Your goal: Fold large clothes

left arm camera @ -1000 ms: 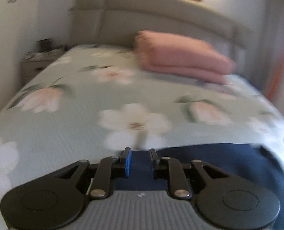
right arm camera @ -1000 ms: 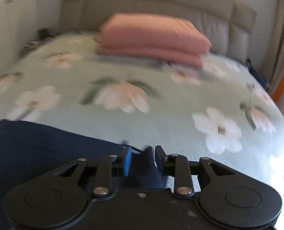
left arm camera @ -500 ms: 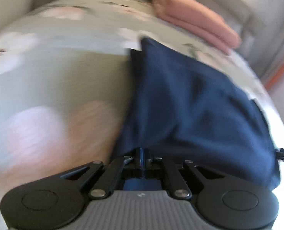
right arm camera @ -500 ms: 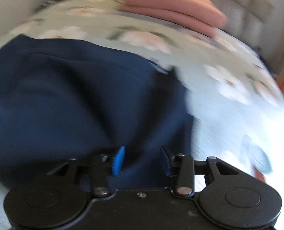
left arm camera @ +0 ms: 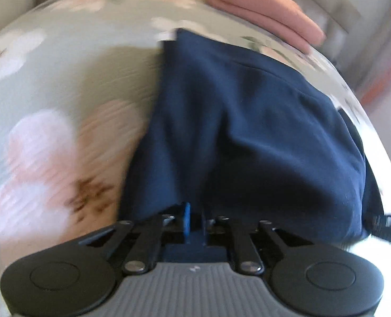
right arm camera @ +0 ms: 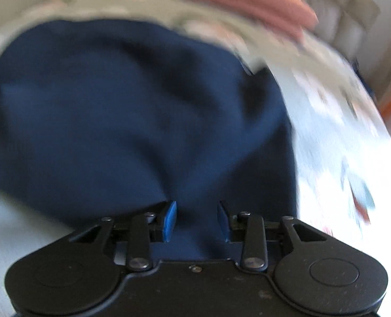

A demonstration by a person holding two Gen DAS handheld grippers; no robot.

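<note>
Navy garment [left arm camera: 248,132] spread on floral bedspread [left arm camera: 63,79]. My left gripper [left arm camera: 194,223] just reopening slightly, near edge of cloth between nearly shut jaws. My right gripper [right arm camera: 196,220] closing, half-open around cloth fold, pads apart.

Left gripper [left arm camera: 194,220] angled downward, fingers freshly reopened to a slit; right gripper [right arm camera: 197,220] angled downward, fingers closing, parted.

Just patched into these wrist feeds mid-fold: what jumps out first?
A navy garment fills the middle of both views, spread on the floral bedspread. The left gripper is nearly shut on its near edge; the right gripper stands wider over the cloth. Folded pink bedding lies beyond.
</note>
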